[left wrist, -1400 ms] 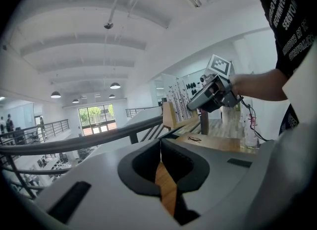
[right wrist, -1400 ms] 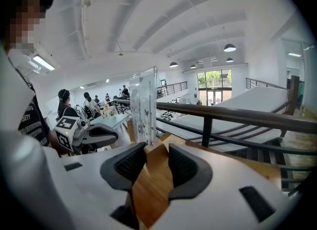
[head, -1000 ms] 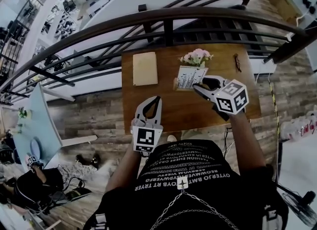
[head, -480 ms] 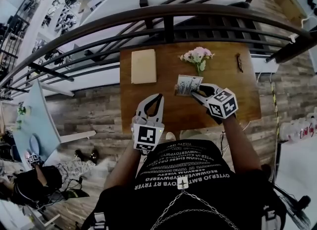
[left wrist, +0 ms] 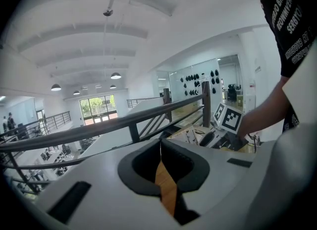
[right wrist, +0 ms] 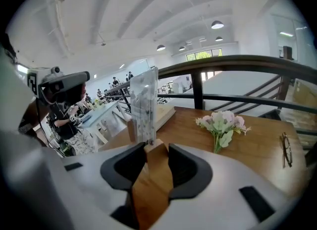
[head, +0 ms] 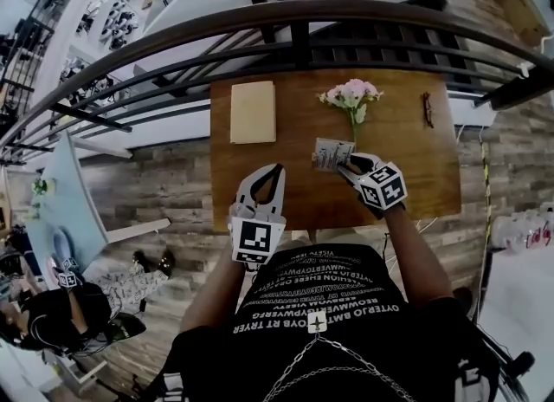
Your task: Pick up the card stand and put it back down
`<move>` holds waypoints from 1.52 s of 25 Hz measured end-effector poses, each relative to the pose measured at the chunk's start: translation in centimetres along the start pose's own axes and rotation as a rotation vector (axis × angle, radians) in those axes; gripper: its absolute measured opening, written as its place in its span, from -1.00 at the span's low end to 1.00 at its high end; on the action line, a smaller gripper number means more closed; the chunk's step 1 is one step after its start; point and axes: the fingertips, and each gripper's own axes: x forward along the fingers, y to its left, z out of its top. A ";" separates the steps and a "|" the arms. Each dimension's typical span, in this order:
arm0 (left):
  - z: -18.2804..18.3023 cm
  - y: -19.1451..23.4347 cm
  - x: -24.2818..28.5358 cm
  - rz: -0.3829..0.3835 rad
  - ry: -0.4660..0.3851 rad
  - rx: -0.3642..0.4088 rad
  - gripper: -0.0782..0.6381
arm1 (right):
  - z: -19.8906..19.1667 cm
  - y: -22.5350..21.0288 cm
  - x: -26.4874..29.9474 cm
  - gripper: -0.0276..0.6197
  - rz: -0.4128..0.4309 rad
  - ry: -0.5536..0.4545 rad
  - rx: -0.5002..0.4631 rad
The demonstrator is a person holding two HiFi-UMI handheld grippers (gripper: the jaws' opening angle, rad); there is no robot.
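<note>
The card stand (head: 331, 154), a small wooden block carrying an upright clear card holder, is near the middle of the brown table (head: 415, 175). My right gripper (head: 344, 163) is shut on its base. In the right gripper view the wooden block (right wrist: 154, 162) is pinched between the dark pads and the clear card (right wrist: 144, 106) rises just beyond my right gripper (right wrist: 153, 149). Whether the stand touches the tabletop cannot be told. My left gripper (head: 267, 182) is shut and holds nothing over the table's near edge. In the left gripper view its pads meet at the tips (left wrist: 160, 144).
A beige notebook (head: 253, 112) lies at the table's far left. Pink flowers (head: 351, 95) lie beyond the stand, and glasses (head: 428, 109) at the far right. A dark metal railing (head: 294, 23) runs along the far edge, with an open drop behind it.
The right gripper has drawn the card stand back from the flowers toward the person's side of the table. The left gripper has stayed where it was.
</note>
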 end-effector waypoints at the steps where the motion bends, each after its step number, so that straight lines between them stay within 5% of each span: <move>1: -0.1 0.1 0.3 0.001 0.005 -0.003 -0.70 | -0.5 -0.4 0.5 -0.44 -0.001 0.007 0.003; 12: -1.3 0.5 2.5 0.001 0.074 -0.034 -0.70 | -6.1 -5.1 6.4 -0.44 -0.044 0.079 0.036; 19: -1.5 1.0 3.6 0.009 0.096 -0.036 -0.70 | -8.4 -6.6 8.9 -0.43 -0.070 0.116 -0.029; 30: -1.7 0.5 2.9 0.023 0.106 -0.033 -0.70 | -9.8 -6.6 10.2 -0.40 -0.051 0.125 -0.156; 38: 0.4 -0.2 0.5 0.002 0.048 -0.055 -0.70 | -7.3 -4.8 5.7 -0.30 -0.080 0.052 -0.212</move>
